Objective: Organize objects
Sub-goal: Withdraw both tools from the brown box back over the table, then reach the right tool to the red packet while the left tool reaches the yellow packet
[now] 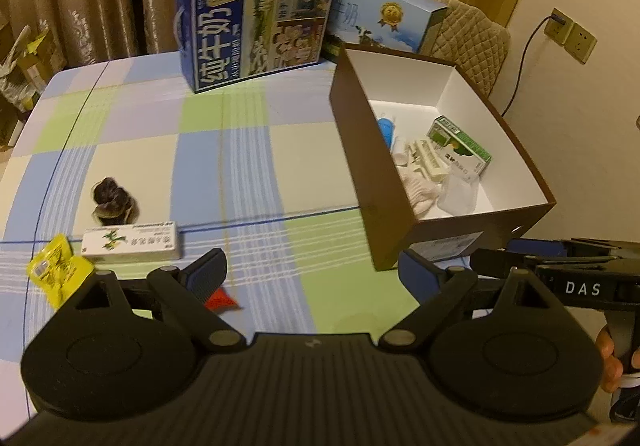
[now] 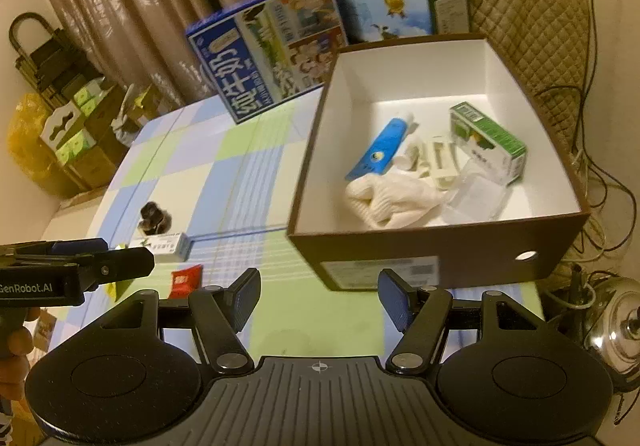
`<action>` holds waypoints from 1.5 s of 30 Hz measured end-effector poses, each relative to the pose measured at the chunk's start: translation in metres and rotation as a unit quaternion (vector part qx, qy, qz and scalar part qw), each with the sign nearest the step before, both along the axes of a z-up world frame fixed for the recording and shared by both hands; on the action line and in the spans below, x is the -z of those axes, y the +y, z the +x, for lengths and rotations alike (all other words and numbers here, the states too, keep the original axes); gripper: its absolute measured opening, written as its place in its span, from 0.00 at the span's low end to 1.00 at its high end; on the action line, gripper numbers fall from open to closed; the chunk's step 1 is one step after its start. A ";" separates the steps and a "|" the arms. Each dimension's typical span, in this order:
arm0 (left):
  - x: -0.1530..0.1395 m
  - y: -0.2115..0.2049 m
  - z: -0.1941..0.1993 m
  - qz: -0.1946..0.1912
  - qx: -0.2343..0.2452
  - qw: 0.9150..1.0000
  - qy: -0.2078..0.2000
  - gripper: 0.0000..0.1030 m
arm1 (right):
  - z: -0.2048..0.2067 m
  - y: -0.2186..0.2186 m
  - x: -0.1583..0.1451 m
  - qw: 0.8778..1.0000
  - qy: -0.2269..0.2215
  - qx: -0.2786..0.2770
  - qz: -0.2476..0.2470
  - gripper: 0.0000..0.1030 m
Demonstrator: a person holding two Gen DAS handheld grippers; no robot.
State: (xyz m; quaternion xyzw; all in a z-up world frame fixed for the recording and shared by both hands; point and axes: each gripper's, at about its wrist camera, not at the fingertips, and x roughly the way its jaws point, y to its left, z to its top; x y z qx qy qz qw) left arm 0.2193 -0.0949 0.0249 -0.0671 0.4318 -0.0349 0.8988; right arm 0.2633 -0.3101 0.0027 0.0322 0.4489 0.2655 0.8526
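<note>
A brown box (image 1: 360,150) with a white inside stands on the right of the checked tablecloth (image 1: 240,150). It holds a blue tube (image 2: 378,154), a white glove (image 2: 390,200), a green carton (image 2: 486,140), a white plastic piece (image 2: 438,162) and a clear bag (image 2: 474,198). Left of it on the cloth lie a dark lump (image 1: 112,202), a white medicine box (image 1: 130,244), a yellow packet (image 1: 56,270) and a red packet (image 1: 222,300). My left gripper (image 1: 312,274) is open above the cloth near the red packet. My right gripper (image 2: 320,296) is open before the box's front wall. Neither holds anything.
Two milk cartons, dark blue (image 1: 256,26) and light blue (image 1: 384,18), stand at the back of the table. A quilted chair back (image 1: 472,34) rises behind the box. Stacked boxes (image 2: 76,134) sit on the floor at left, a metal kettle (image 2: 624,330) at right.
</note>
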 end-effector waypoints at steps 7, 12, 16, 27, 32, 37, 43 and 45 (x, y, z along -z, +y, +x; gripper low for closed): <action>0.006 0.027 -0.014 0.002 -0.017 1.000 0.012 0.88 | -0.010 0.030 0.008 1.000 0.010 -0.024 -0.008 0.61; 0.015 0.049 -0.025 0.003 -0.035 0.999 0.026 0.88 | -0.017 0.054 0.018 0.999 0.021 -0.043 -0.017 0.61; 0.021 0.069 -0.034 0.003 -0.052 0.998 0.037 0.88 | -0.021 0.073 0.025 0.998 0.028 -0.060 -0.023 0.61; 0.037 0.116 -0.053 0.005 -0.095 0.994 0.060 0.88 | -0.034 0.122 0.045 0.993 0.047 -0.098 -0.036 0.61; 0.041 0.134 -0.057 0.005 -0.111 0.992 0.066 0.88 | -0.035 0.141 0.053 0.992 0.053 -0.108 -0.042 0.61; 0.046 0.150 -0.057 0.007 -0.124 0.990 0.073 0.88 | -0.034 0.158 0.059 0.991 0.053 -0.114 -0.047 0.61; 0.052 0.166 -0.055 0.011 -0.136 0.987 0.078 0.88 | -0.033 0.175 0.067 0.990 0.051 -0.122 -0.055 0.61; 0.054 0.171 -0.054 0.012 -0.140 0.987 0.080 0.88 | -0.032 0.181 0.070 0.989 0.049 -0.126 -0.058 0.61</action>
